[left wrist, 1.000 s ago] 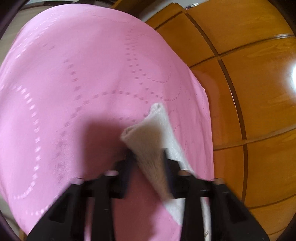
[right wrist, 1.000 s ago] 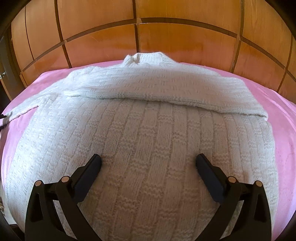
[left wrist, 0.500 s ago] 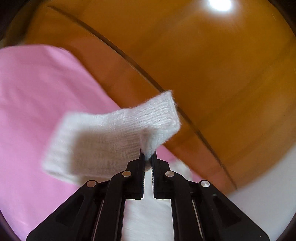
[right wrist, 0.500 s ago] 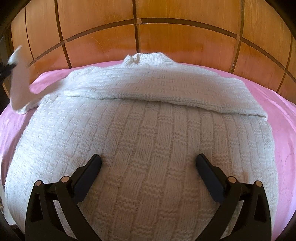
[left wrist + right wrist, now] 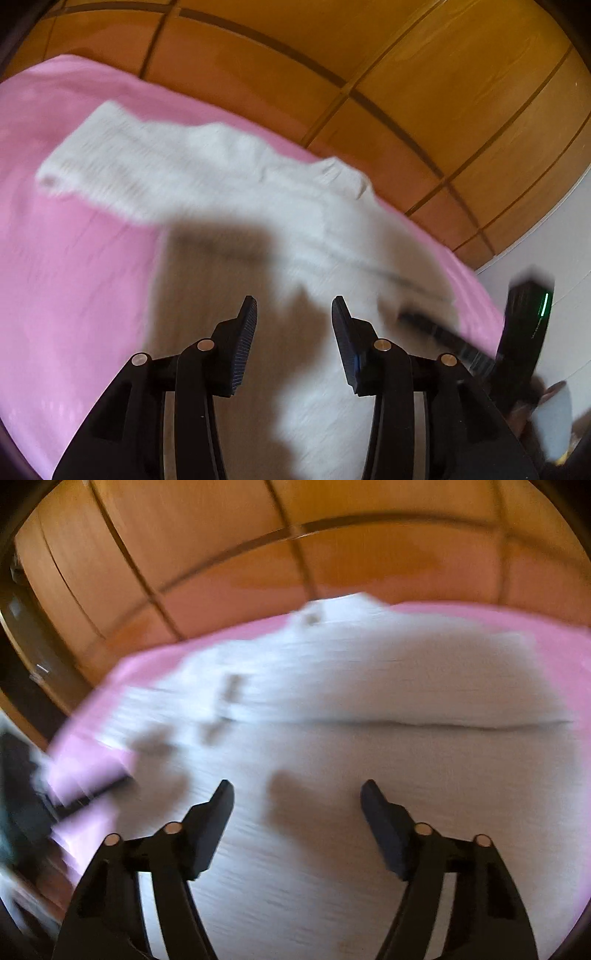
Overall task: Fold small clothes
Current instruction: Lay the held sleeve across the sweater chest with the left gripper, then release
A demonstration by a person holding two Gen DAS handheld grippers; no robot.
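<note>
Sweater (image 5: pixel 369 775) lies flat on the pink cloth (image 5: pixel 55 295), half folded.
Your left claw (image 5: pixel 294 314) is opening and your right claw (image 5: pixel 297 794) is closing, both empty; closing now, the right one could bunch the knit and spoil the fold.

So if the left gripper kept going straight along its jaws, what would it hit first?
Most likely the white knitted sweater spread on the pink sheet. The left gripper has opening jaws with nothing between them; blur leaves depth uncertain.
</note>
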